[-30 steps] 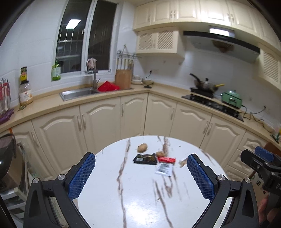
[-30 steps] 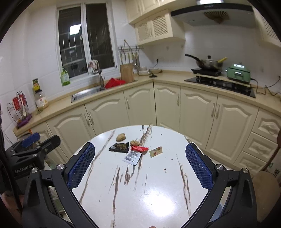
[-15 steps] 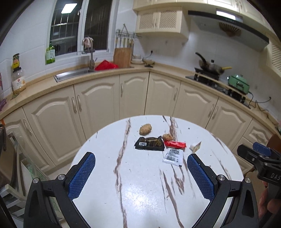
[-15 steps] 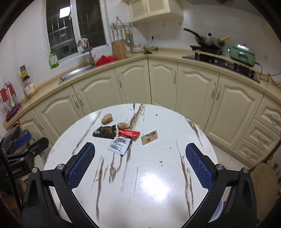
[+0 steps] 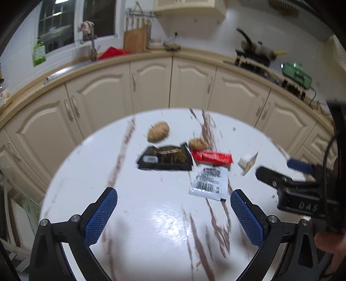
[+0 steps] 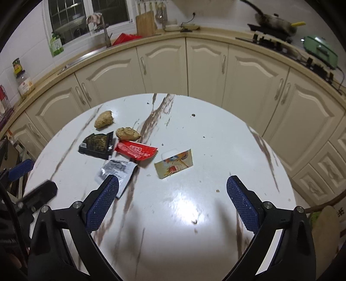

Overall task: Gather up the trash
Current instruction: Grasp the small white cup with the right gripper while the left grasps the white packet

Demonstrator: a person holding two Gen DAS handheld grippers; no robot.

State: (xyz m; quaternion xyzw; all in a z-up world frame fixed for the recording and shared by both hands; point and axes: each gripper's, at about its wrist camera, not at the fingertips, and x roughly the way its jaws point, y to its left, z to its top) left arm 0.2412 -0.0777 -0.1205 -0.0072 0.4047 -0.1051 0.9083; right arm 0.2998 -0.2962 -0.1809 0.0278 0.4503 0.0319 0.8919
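Trash lies in a cluster on a round white marble table (image 6: 194,216): a black wrapper (image 5: 165,158) (image 6: 97,146), a red wrapper (image 5: 213,157) (image 6: 136,152), a white sachet (image 5: 209,183) (image 6: 116,173), a yellow printed wrapper (image 6: 174,165) (image 5: 248,161), and two brown crumpled lumps (image 5: 157,134) (image 6: 127,133). My left gripper (image 5: 173,214) hovers open over the table's near side, short of the black wrapper. My right gripper (image 6: 172,201) is open too, just short of the yellow wrapper; its left pad (image 6: 103,202) overlaps the sachet's corner in view.
Cream kitchen cabinets (image 6: 164,67) curve behind the table, with a sink (image 5: 71,69), a cutting board (image 6: 146,23) and a stove with a pan (image 6: 272,20) on the counter. Small crumbs (image 6: 193,221) dot the tabletop. A wooden chair back (image 6: 326,216) stands at the right.
Both grippers have moved forward and tilted down toward the table; the trash now looks larger and closer. Both stay open, holding nothing.
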